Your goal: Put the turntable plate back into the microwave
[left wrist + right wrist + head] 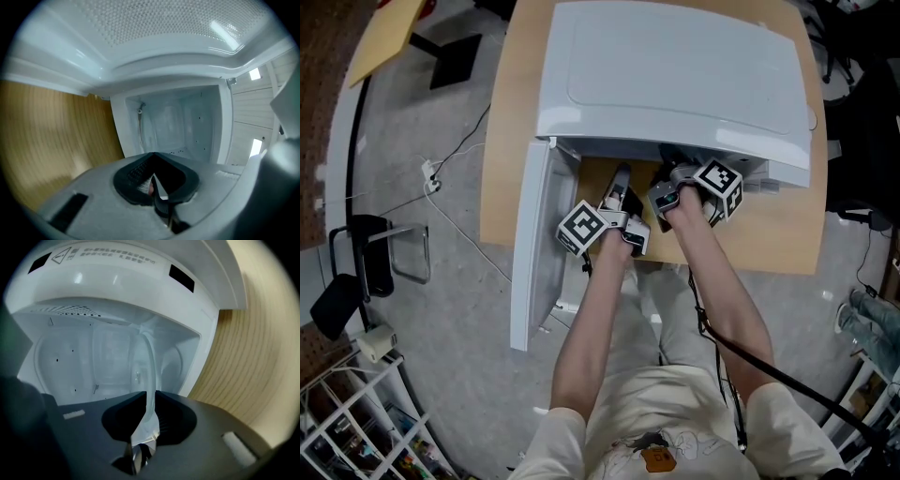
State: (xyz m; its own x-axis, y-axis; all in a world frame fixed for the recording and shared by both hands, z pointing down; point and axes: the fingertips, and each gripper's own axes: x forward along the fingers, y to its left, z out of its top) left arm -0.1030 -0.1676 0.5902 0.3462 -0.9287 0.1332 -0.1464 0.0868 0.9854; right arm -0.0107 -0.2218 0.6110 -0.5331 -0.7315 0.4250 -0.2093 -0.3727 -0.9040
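Well, the microwave (675, 75) sits on a wooden table (511, 141) (grey floor (394, 122) around).

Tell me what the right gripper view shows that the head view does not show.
Only the right gripper view: the jaws of the right gripper shut on the rim of the glass plate, which stands edge-on before the white cavity.
Only the head view: the lid-like top of the microwave, its door swung open at the left, the left gripper, the person's forearms and the floor.
Both: the microwave, the wooden table under it, and the right gripper itself.
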